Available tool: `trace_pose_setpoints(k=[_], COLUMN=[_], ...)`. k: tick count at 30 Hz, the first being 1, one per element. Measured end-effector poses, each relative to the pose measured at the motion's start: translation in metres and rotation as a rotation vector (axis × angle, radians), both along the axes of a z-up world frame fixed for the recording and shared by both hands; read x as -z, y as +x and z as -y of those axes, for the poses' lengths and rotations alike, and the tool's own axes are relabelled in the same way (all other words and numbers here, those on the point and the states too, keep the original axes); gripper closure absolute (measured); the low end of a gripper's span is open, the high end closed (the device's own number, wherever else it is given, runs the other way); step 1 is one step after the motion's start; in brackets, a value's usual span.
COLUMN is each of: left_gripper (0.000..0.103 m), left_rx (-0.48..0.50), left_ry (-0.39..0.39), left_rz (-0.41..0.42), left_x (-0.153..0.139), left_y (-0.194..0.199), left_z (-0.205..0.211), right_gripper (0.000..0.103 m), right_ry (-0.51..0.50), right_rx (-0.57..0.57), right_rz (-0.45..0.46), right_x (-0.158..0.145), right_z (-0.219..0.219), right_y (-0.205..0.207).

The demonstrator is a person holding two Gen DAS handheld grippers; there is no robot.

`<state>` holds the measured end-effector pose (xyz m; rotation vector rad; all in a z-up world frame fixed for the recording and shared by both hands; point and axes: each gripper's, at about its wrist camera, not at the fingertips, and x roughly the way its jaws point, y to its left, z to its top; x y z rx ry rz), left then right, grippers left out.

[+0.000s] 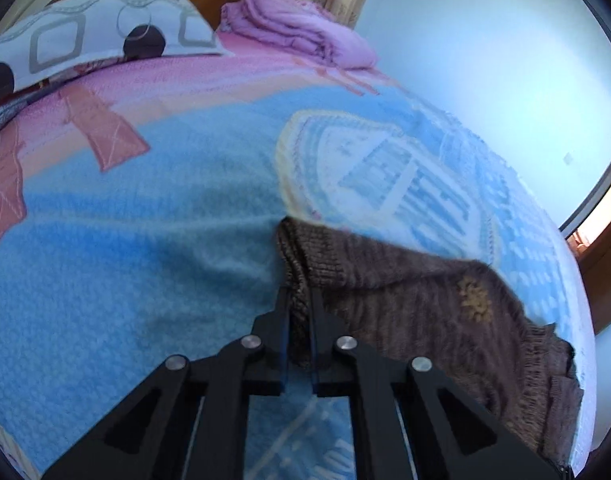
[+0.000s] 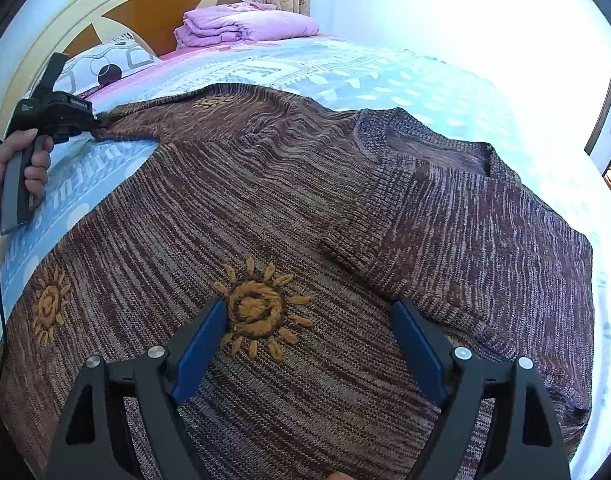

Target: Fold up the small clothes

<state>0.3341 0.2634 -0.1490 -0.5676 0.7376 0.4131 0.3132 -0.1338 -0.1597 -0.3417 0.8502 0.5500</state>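
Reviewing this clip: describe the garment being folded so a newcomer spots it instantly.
On the bed's blue blanket lies a brown knit sweater, sleeve end pinched by the left gripper. Orange embroidered suns distinguish it from the folded purple bedding by the headboard.

Coarse, ribbed brown knit on the sweater (image 2: pixel 305 208), with raised yarn suns. Fuzzy woven cloth on the blanket (image 1: pixel 125 248). Matt black plastic with shiny metal pins on the right gripper (image 2: pixel 305 320).

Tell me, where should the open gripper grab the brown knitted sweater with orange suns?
Probably the far sleeve of the brown knitted sweater, lying folded across the chest near the ribbed cuff. The open right gripper could come from the near hem side and pinch that raised edge. The left gripper already clamps the other sleeve end, out on the blue blanket.
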Motion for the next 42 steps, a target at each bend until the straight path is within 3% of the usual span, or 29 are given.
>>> trace_pose_setpoints(k=[9, 22, 26, 30, 36, 39, 41, 42], left_gripper=[0.095, 0.095, 0.095, 0.095, 0.092, 0.064, 0.037, 0.034], left_rx=[0.067, 0.277, 0.349, 0.429, 0.571, 0.575, 0.517, 0.476], left_ry=[-0.001, -0.034, -0.034, -0.028, 0.008, 0.057, 0.121, 0.169], left_rz=[0.107, 0.206, 0.196, 0.166, -0.012, 0.021, 0.066, 0.074], left_x=[-0.053, -0.111, -0.106, -0.082, -0.035, -0.039, -0.046, -0.047], left_y=[-0.003, 0.012, 0.025, 0.04, 0.053, 0.035, 0.021, 0.017], left_z=[0.021, 0.124, 0.171, 0.222, 0.279, 0.268, 0.247, 0.235], right_gripper=[0.017, 0.017, 0.017, 0.017, 0.017, 0.017, 0.017, 0.017], right_ry=[0.002, 0.027, 0.045, 0.102, 0.16, 0.173, 0.184, 0.189], right_rx=[0.001, 0.022, 0.035, 0.071, 0.086, 0.093, 0.095, 0.095], right_rz=[0.0, 0.0, 0.002, -0.007, -0.022, -0.022, -0.026, -0.028], right_x=[0.0, -0.001, -0.001, -0.003, -0.005, -0.006, -0.006, -0.005], right_z=[0.0, 0.004, 0.007, 0.019, 0.028, 0.029, 0.031, 0.031], right_y=[0.0, 0.002, 0.002, 0.005, 0.007, 0.008, 0.009, 0.01])
